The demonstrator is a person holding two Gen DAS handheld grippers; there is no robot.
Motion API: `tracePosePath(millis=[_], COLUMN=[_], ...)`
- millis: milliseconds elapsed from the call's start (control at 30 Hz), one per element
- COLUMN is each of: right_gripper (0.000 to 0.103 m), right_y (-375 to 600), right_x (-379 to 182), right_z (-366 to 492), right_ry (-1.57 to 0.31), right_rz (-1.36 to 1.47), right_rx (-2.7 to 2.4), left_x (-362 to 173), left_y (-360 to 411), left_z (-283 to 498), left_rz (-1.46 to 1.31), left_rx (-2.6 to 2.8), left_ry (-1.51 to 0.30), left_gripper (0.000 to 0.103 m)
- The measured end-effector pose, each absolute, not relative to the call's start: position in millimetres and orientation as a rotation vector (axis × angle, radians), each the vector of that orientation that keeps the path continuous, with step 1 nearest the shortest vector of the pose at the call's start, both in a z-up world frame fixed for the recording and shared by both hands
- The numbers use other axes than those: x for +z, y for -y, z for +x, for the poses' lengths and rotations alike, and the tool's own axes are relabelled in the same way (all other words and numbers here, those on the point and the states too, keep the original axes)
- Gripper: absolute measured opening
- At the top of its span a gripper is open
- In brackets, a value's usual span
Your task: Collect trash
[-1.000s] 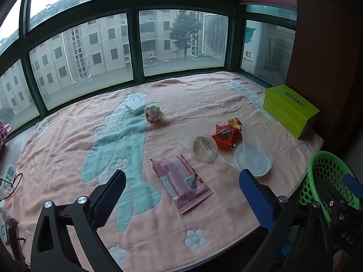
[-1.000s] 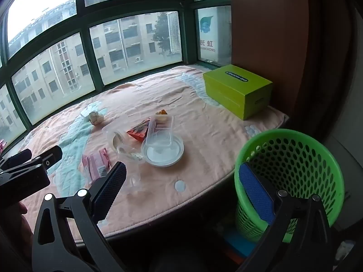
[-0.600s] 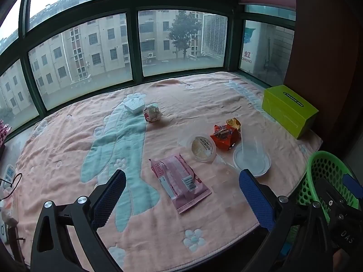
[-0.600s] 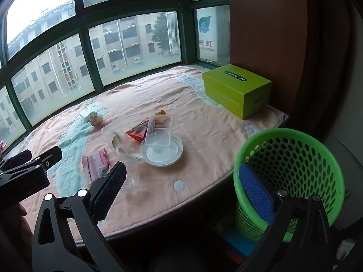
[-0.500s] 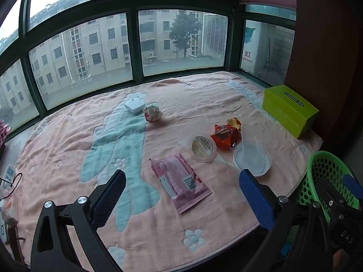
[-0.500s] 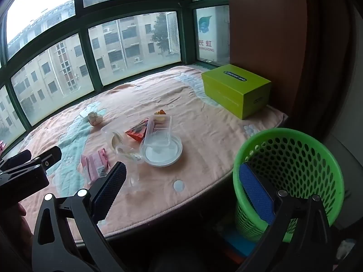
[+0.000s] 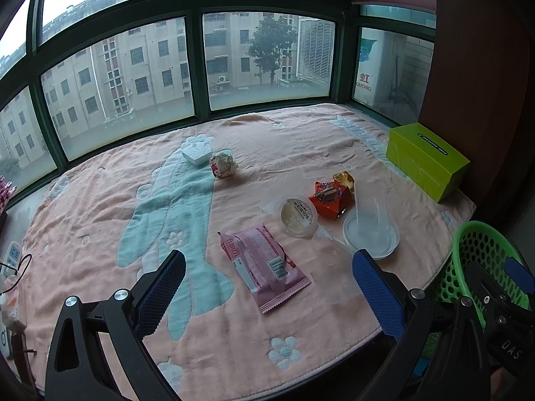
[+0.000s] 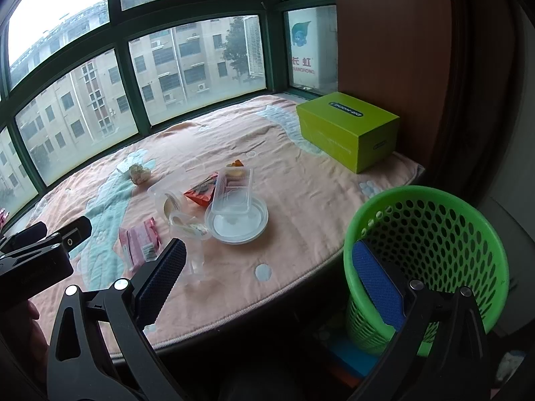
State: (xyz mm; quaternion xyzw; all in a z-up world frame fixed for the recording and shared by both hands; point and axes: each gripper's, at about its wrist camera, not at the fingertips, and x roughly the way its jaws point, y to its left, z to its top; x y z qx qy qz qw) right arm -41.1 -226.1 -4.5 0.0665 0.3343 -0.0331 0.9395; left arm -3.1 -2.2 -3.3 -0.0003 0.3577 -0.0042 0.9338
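Note:
Trash lies on a pink blanket: a pink wrapper (image 7: 264,264), a round lidded cup (image 7: 298,213), an orange snack bag (image 7: 331,197), a clear tub on a round lid (image 7: 371,230), a crumpled paper ball (image 7: 223,165). A green mesh bin (image 8: 428,260) stands on the floor at the blanket's right edge. My left gripper (image 7: 267,287) is open and empty, just short of the pink wrapper. My right gripper (image 8: 267,277) is open and empty, above the blanket edge beside the bin. The clear tub (image 8: 234,193) and wrapper (image 8: 138,242) also show in the right wrist view.
A lime green box (image 7: 426,160) sits at the far right by a brown wall. A small white block (image 7: 197,152) lies near the paper ball. Windows run along the back. A power strip and cable (image 7: 11,257) lie at the left edge.
Almost nothing: both views drift very slightly. Both grippers stay open and empty.

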Motion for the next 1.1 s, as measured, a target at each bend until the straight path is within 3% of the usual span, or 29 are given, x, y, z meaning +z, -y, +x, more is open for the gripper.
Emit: tracePosePath(millis=[1100], right_gripper=[0.098], right_y=[226.1], right_x=[-13.2], right_z=[-30.7], right_ry=[-0.711], right_rz=[0.133], right_rx=[-0.071], left_x=[-13.9], left_y=[-3.1], left_z=[3.1], left_rz=[-0.002], left_rx=[-0.002], left_ry=[-0.749], left_gripper=[0.097])
